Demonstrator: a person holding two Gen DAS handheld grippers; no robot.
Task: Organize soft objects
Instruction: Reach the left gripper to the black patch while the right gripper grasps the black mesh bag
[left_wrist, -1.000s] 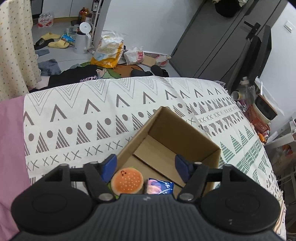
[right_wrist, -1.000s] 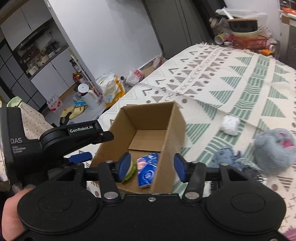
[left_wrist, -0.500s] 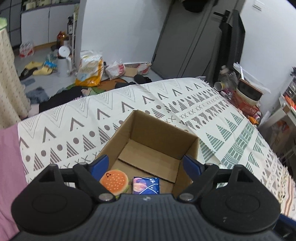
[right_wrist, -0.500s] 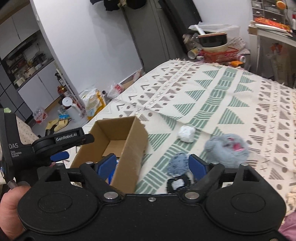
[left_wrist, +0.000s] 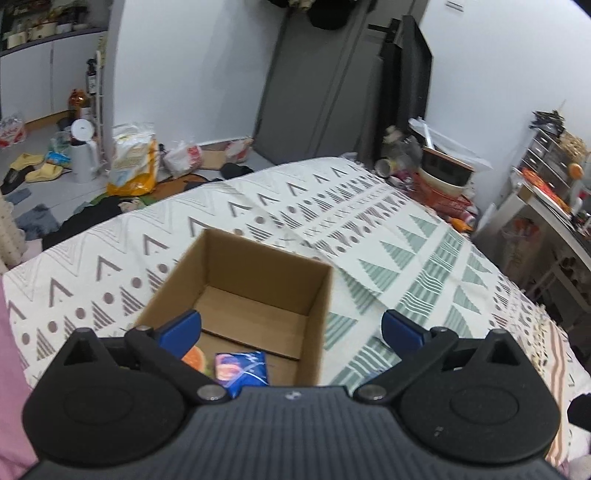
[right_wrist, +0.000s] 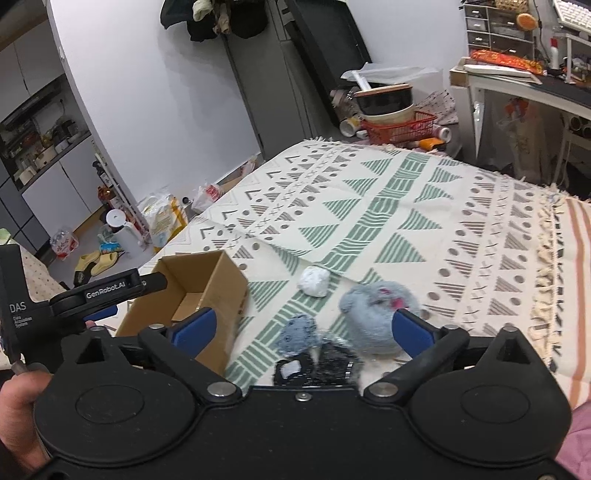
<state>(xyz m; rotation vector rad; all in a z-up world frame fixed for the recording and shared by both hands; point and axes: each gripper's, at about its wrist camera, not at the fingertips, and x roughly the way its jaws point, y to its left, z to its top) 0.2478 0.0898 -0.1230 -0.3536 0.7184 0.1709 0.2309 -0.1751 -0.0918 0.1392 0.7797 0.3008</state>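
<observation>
Grey plush toy (right_wrist: 380, 314) at lower centre is next; the right gripper (right_wrist: 303, 325) (jaws opening, empty) must descend onto it, then reach the cardboard box (right_wrist: 207, 291).

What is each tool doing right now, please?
Left tool: jaws opening, empty, over the box.
Right tool: jaws opening, empty, above the plush.

L gripper (left_wrist: 291, 328) & R gripper (right_wrist: 303, 328): jaws opening, both empty.
</observation>
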